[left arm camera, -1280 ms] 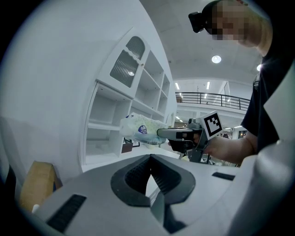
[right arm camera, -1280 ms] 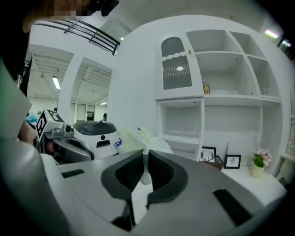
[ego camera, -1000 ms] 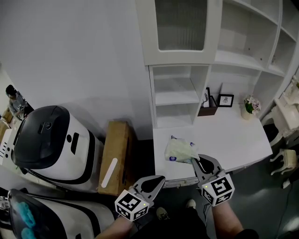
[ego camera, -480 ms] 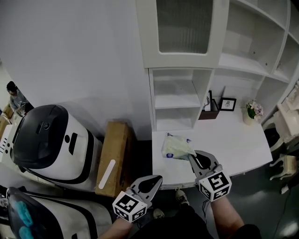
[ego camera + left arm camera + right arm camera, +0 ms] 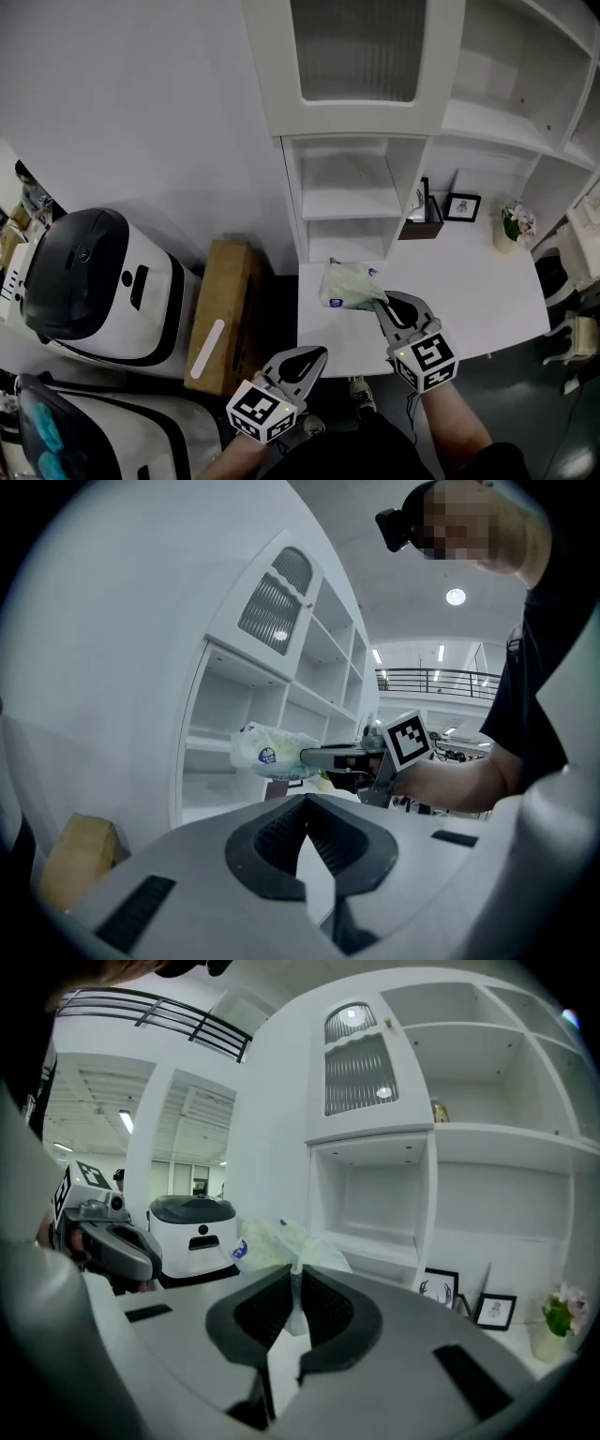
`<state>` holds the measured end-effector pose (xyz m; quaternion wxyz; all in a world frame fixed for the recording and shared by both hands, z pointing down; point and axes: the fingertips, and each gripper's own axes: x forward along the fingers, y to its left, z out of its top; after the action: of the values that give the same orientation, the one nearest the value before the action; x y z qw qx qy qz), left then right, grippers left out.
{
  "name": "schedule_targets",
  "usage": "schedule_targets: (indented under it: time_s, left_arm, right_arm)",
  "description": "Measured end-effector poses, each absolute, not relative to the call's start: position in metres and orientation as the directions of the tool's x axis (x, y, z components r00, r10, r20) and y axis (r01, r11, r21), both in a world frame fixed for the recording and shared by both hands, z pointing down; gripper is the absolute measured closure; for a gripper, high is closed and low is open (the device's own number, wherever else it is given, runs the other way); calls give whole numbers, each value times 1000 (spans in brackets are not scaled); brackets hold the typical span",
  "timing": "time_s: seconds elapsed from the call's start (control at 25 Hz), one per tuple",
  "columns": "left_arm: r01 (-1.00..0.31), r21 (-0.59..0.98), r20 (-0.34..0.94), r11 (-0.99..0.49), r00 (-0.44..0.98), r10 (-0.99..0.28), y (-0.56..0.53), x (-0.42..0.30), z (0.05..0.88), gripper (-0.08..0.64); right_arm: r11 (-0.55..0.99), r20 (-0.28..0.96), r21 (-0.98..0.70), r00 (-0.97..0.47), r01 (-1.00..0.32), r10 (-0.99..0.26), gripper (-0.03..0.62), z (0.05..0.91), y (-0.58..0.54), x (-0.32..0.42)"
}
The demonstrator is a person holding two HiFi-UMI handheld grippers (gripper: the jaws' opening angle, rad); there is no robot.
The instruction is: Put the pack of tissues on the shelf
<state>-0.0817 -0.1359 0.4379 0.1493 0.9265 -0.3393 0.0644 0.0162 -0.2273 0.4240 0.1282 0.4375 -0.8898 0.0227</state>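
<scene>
The right gripper (image 5: 382, 304) is clamped on the wrapper's near edge so the pack of tissues (image 5: 345, 284) juts ahead of its fingertips, seemingly clear of the desk (image 5: 469, 281), toward the shelf (image 5: 349, 202), while the left gripper (image 5: 317, 354) hangs beside it, closed and empty.

Pale tissue pack (image 5: 347, 284) (crinkled wrapper) held aloft.

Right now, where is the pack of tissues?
Head view, centre: the pack of tissues is pinched in the right hand-held gripper over the left end of the white desk, just in front of the lower open shelves.
</scene>
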Motion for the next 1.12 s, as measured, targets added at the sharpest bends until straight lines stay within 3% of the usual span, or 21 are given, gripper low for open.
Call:
schedule_targets:
  time_s: [1.12]
  left_arm:
    - [-727, 287, 320, -624, 687, -652, -195, -32, 482, 558]
  right_arm:
    - [672, 317, 104, -616, -733, -721, 580, 534, -350, 33]
